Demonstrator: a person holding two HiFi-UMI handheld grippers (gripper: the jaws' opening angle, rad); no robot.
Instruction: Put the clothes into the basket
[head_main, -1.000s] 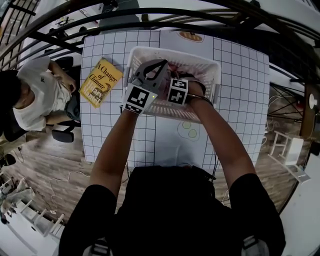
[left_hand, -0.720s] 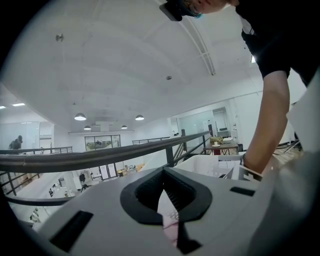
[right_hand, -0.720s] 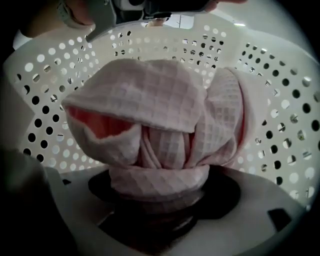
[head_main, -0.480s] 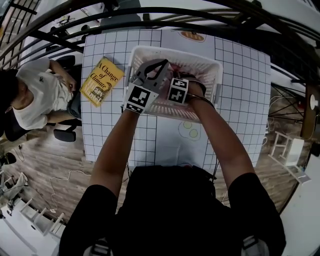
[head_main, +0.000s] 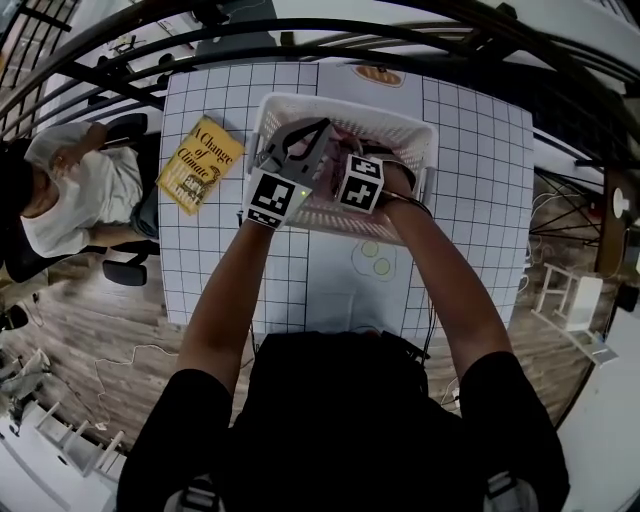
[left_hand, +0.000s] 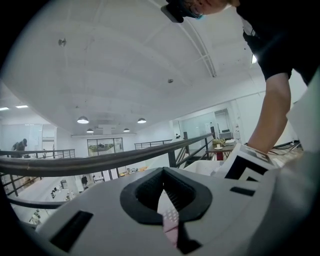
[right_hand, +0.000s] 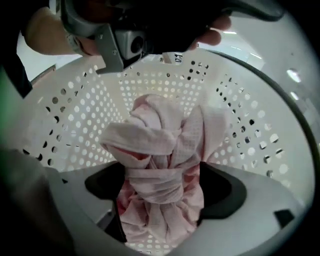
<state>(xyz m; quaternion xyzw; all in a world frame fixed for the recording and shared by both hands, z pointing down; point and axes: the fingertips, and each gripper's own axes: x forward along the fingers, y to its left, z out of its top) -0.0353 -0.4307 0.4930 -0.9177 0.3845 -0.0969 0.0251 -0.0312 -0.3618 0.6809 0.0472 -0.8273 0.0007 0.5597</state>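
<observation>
Right gripper (right_hand: 160, 202) is down inside the basket (right_hand: 250, 125) and its jaws are opening, nearly as wide as they go. The pink bundle (right_hand: 160, 150) is sitting between them, and as far as I'm reading it the pads aren't really squeezing it. Left gripper (left_hand: 164, 197) is tipping up toward the ceiling, jaws all but together and pinching a thin pink strip (left_hand: 170, 220). I'm not able to tell whether that's a tail of the same bundle or a separate piece. Handling call: the bundle is looking like light waffle-weave cloth, knotted and twisted on itself, soft and floppy, nothing breakable. It's going to sag and drape rather than hold shape, so I'm judging the knot in the middle the best grab point — a loose edge would just pull out long and trail over the rim. Not slippery; more likely to cling to the pads on release. Containers: one white perforated plastic basket, standing on the gridded table (head_main: 480, 200). The pink bundle is the only thing I'm seeing in it, though the cloth is hiding most of the floor under it. A yellow book (head_main: 200, 165) is lying on the table, well apart from the basket on my left — not part of this job.
</observation>
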